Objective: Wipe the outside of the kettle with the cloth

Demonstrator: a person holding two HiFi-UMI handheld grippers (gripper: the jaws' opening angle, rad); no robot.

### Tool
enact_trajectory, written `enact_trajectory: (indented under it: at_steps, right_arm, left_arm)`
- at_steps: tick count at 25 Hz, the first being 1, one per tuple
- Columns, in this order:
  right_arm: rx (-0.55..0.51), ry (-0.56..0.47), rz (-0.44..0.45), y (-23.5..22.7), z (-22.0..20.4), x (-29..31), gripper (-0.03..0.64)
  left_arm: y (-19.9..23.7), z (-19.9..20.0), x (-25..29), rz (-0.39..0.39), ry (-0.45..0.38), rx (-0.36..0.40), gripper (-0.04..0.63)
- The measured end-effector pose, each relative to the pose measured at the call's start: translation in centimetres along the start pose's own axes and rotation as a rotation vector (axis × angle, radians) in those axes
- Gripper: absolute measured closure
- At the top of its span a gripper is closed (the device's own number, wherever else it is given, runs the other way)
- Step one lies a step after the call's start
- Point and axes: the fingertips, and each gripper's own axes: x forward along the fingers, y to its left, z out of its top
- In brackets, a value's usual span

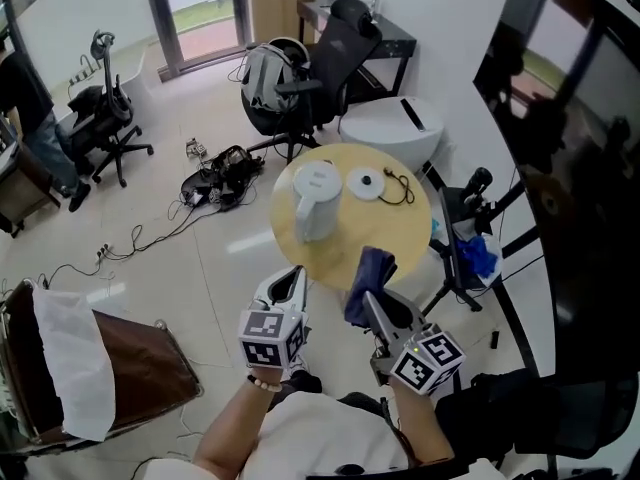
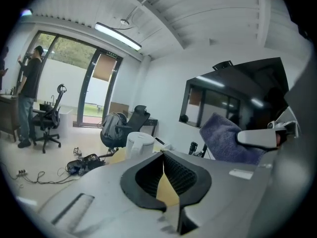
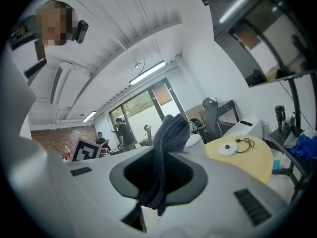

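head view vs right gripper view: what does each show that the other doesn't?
Head view only: floor cables, a white sheet at lower left, and the kettle seen whole on the table. Right gripper view only: the ceiling light and a brick wall. Both: the round table, the kettle base with its cord, and the cloth pinched in the shut right gripper.

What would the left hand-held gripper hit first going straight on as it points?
Likely the round table, near its front edge: its yellow top shows right past the shut left hand-held gripper. The white kettle stands just beyond, slightly left. Depth unclear.
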Motion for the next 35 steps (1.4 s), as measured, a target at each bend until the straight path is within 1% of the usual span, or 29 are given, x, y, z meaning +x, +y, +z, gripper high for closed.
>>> enact_trajectory:
  at_steps: [2,5,8,13,18,20,22,24,27,30,32,35]
  right_arm:
    - [-0.011,0.013,-0.003,-0.4,0.4,1.6,0.545]
    - [-0.017,0.031,-0.009,-1.5,0.9,3.3,0.545]
    - [-0.024,0.057,-0.012,-3.3,1.1,4.8,0.545]
    - [-0.045,0.115,0.027,-6.2,1.3,7.7,0.545]
    - [-0.098,0.179,0.093,-9.3,2.8,11.3,0.545]
    - [-0.119,0.199,0.125,-10.3,3.5,12.9,0.545]
    - [-0.130,0.221,0.151,-11.1,3.8,14.3,0.545]
    - [-0.138,0.242,0.173,-11.9,3.7,15.4,0.545]
    - [-0.171,0.282,0.196,-12.6,3.2,17.0,0.545]
    - [-0.248,0.334,0.205,-13.2,2.5,18.2,0.545]
    - [-0.316,0.371,0.212,-13.6,2.3,19.0,0.545]
    - [-0.432,0.434,0.242,-13.7,2.1,20.4,0.545]
  left_arm:
    - [1.3,0.2,1.5,0.005,0.011,0.007,0.563]
    - [2.6,0.0,3.9,0.012,0.038,0.009,0.477]
    - [3.8,-0.6,6.3,0.037,0.062,0.024,0.426]
    - [5.8,-1.6,10.6,0.076,0.090,0.017,0.382]
    - [7.8,-1.8,14.5,0.137,0.099,0.058,0.336]
    - [8.4,-1.9,15.5,0.153,0.098,0.068,0.336]
    - [8.6,-2.2,16.3,0.147,0.093,0.069,0.334]
    - [8.4,-2.6,16.9,0.139,0.088,0.080,0.336]
    - [8.6,-3.1,17.4,0.149,0.085,0.107,0.337]
    - [8.6,-3.4,17.4,0.156,0.079,0.116,0.397]
    - [8.4,-3.2,17.5,0.152,0.068,0.123,0.414]
    - [8.3,-3.1,17.5,0.147,0.060,0.150,0.422]
